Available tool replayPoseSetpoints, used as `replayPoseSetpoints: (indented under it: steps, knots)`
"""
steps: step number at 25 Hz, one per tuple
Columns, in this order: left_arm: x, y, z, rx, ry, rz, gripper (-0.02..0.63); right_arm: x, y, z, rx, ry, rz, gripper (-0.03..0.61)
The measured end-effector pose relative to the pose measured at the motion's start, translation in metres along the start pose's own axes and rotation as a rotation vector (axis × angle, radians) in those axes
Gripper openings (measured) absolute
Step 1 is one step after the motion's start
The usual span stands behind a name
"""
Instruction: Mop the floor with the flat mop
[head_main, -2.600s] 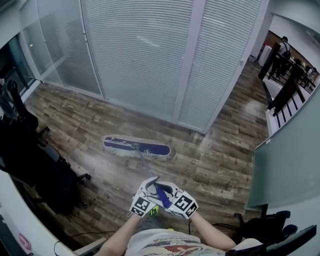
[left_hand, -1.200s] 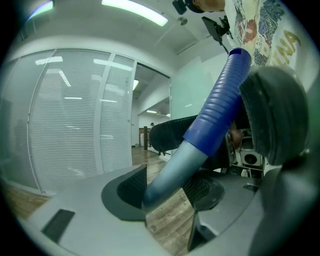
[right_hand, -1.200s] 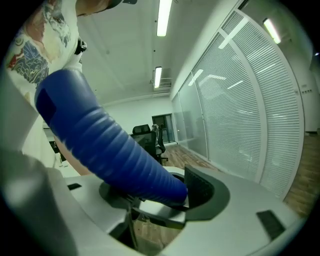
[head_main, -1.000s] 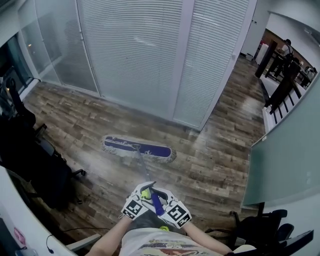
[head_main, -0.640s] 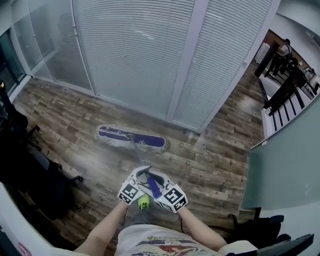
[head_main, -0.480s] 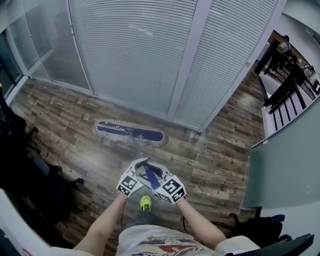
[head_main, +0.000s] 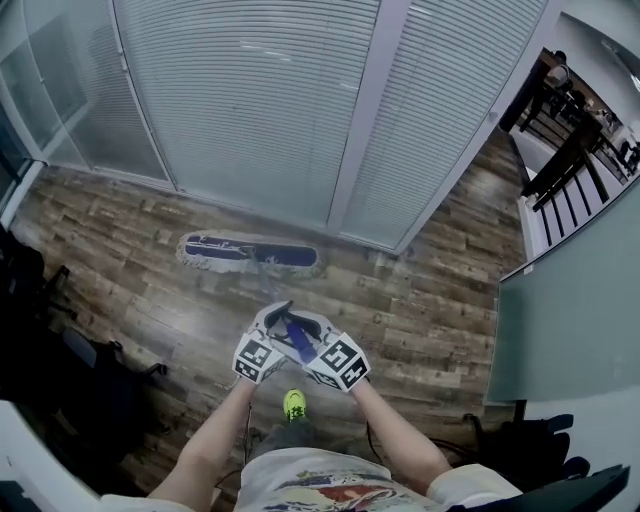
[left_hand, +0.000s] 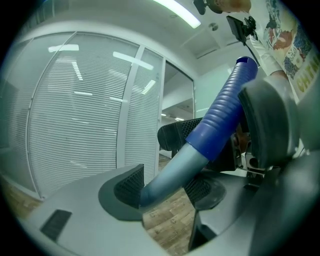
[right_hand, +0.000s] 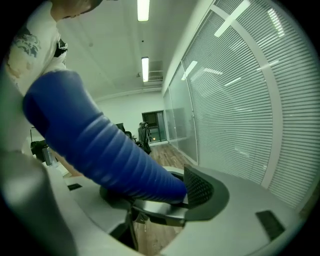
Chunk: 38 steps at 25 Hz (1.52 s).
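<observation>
In the head view the flat mop head (head_main: 250, 250) lies on the floor (head_main: 430, 300) near the glass wall (head_main: 250, 100), its handle (head_main: 297, 340) rising to the left tool (head_main: 272, 318) and right tool (head_main: 308, 330). The left gripper view shows jaws clamped on the grey shaft (left_hand: 165, 182) below the blue sleeve (left_hand: 220, 125); the right gripper view, jaws closed on that sleeve. Push further and the head likely knocks the wall, or the smooth shaft twists loose

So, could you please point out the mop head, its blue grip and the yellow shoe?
mop head (head_main: 240, 249), head view, middle of pad
blue grip (left_hand: 222, 109), left gripper view, ribbed sleeve
yellow shoe (head_main: 293, 404), head view, toe
</observation>
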<state>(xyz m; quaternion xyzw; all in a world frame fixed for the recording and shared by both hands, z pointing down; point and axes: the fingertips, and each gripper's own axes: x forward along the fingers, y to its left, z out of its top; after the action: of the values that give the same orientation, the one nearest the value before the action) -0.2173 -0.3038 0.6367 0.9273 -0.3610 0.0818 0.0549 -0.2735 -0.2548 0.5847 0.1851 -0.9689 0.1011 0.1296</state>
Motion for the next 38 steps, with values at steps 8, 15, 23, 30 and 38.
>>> replayPoseSetpoints:
  steps: [8, 15, 23, 30, 38]
  knots:
    - [0.028, -0.091, 0.014, -0.01, -0.012, -0.031, 0.218, -0.094, 0.004, -0.018, 0.008, 0.017, -0.077, 0.212]
    - [0.021, -0.237, 0.035, -0.058, -0.084, -0.07, 0.229, -0.224, 0.062, -0.039, 0.023, 0.044, -0.182, 0.19]
    - [-0.018, -0.404, 0.068, -0.129, -0.211, -0.115, 0.23, -0.361, 0.158, -0.041, -0.075, 0.021, -0.335, 0.138]
    - [-0.084, -0.478, 0.051, -0.127, -0.181, -0.2, 0.23, -0.385, 0.256, -0.059, -0.217, 0.016, -0.26, 0.135]
    - [-0.14, -0.474, 0.002, -0.013, -0.064, -0.199, 0.227, -0.338, 0.321, -0.088, -0.196, -0.031, -0.184, 0.173]
